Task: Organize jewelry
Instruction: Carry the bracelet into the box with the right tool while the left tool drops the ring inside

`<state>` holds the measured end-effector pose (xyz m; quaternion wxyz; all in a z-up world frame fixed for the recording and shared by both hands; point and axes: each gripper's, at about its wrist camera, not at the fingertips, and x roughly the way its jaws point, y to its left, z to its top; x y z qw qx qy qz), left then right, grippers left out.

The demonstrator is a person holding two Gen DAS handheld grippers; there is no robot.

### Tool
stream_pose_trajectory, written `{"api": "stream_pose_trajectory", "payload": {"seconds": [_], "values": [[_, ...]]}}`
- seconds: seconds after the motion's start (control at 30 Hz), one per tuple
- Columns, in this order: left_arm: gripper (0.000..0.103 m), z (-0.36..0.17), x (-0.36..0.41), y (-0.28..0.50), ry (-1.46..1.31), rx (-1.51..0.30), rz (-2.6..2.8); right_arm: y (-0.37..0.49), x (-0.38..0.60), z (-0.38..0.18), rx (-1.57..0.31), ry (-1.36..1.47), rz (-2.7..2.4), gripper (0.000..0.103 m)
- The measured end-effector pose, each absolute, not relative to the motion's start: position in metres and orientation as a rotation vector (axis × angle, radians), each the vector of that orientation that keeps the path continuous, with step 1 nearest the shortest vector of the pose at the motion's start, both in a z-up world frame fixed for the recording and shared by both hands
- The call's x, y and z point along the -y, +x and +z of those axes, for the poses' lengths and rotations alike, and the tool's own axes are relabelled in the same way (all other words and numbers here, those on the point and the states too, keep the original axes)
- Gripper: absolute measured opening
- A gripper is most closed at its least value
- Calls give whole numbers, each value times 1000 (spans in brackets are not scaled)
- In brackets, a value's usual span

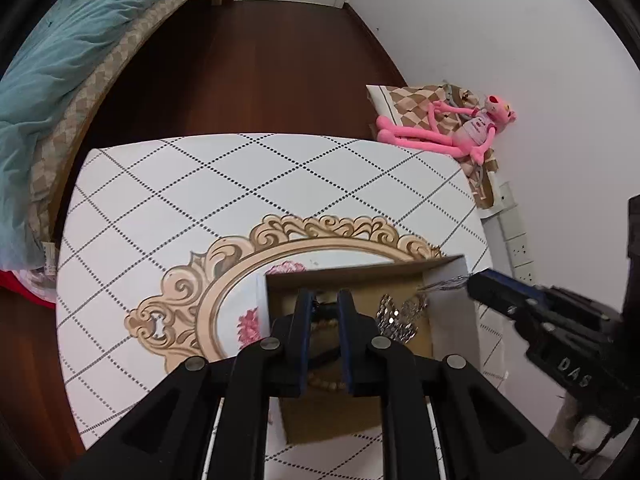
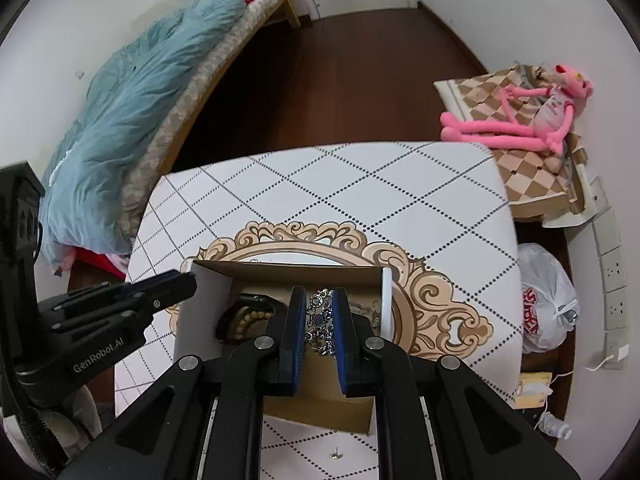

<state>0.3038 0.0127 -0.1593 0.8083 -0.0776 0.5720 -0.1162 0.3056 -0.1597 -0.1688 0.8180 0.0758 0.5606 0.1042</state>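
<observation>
Right wrist view: the right gripper (image 2: 319, 304) hangs over the open cardboard box (image 2: 280, 270), fingers close together and clamped on a silver chain (image 2: 320, 326). The chain runs lengthwise between the blue pads (image 2: 344, 336), its long axis in line with the fingers, one end pointing toward the box's far wall, the other trailing back toward the camera. Left of it, on the box floor, lies a beaded bracelet (image 2: 248, 318), curled in an arc beside a dark band. Right of the fingers, more small metal pieces on the floor, too small to tell apart. The box has white side flaps standing upright and sits on a table (image 2: 320, 184) covered in a white diamond-pattern cloth with an ornate tan frame print.

Left wrist view: the left gripper (image 1: 325, 300) is also above the box (image 1: 360, 270), over its left half. Fingers stand narrowly apart; beads of the bracelet (image 1: 326, 325) show in the gap, and I cannot tell whether the pads touch them. A cluster of sparkly silver pieces (image 1: 396, 320) lies on the floor to the right. The right gripper (image 1: 474, 285) enters from the right at the box's flap, silver chain (image 1: 444, 283) sticking out of its tip, pointing left.

Beyond the table: a pink plush toy (image 1: 448, 130) on a checkered cushion (image 1: 404, 100), a blue blanket (image 1: 72, 52) on a bed.
</observation>
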Motion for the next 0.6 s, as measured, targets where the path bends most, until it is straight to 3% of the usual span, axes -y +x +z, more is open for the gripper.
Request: {"api": "stream_pose_trajectory", "payload": {"seconds": [0.03,0.07,0.1,0.17,0.23,0.27,0.3,0.37,0.43,0.47,0.5,0.57,0.6], "values": [[18,-160,-13,307,-167,-1230,-236,310,161,-172,-1206,169,220,14],[31,-160,-14,309,-167,-1228,-231,313,161,-175,-1219,171,221,14],[55,-159,-15,310,-166,-1222,-223,317,162,-178,-1236,177,215,15],[77,-157,-18,312,-166,-1206,-198,320,163,-181,-1255,178,207,16],[77,-155,-22,311,-154,-1205,-172,319,164,-181,-1254,168,193,37],[77,-156,-24,312,-145,-1205,-162,319,165,-181,-1248,162,190,55],[81,-155,-26,310,-131,-1199,-141,317,165,-180,-1241,154,188,63],[96,-154,-30,306,-100,-1184,-101,314,165,-176,-1230,138,169,63],[100,-153,-33,299,-74,-1163,-62,309,166,-173,-1217,112,140,65],[100,-153,-34,297,-67,-1155,-48,306,165,-172,-1214,91,122,73],[100,-152,-36,291,-56,-1139,-27,303,164,-171,-1211,71,107,88],[102,-150,-39,280,-38,-1104,7,292,161,-171,-1202,7,59,100],[103,-150,-39,274,-25,-1086,21,285,159,-173,-1198,-23,41,100]]}}
